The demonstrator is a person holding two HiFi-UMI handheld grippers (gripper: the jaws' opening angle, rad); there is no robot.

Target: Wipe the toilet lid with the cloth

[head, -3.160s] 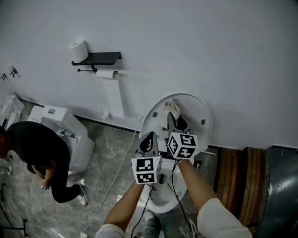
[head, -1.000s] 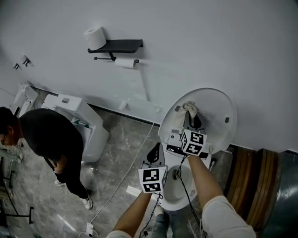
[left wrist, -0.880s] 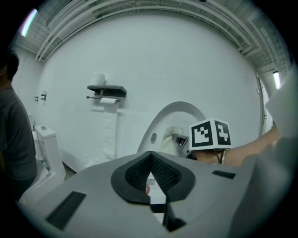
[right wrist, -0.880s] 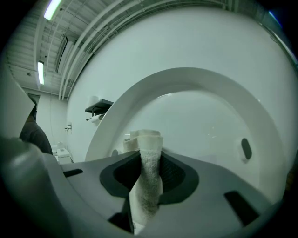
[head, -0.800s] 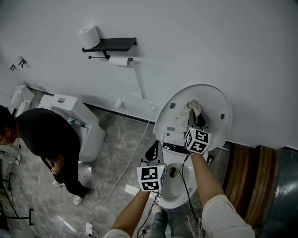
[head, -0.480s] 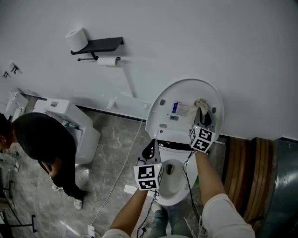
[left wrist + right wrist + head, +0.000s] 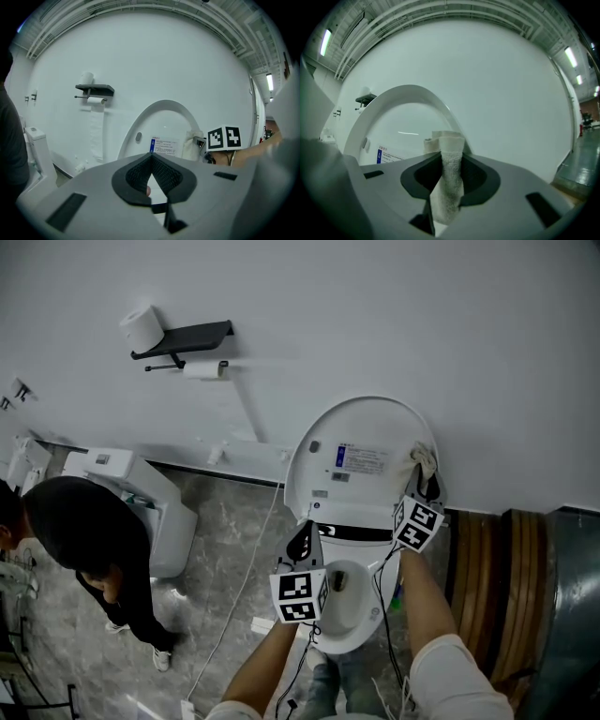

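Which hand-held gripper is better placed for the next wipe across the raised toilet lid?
Right. The right hand-held gripper is shut on the cloth, at the right edge of the lid. The left hand-held gripper is shut, empty, and lower, short of the lid.

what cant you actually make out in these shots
- Print on the blue-and-white label on the raised white toilet lid: too small in the head and left gripper views.
- Whether the pale terry cloth touches the lid: hidden behind the cloth and the right gripper in the right gripper view, too small in the head view.
- Person in dark clothes: cut off by the head view's left edge.
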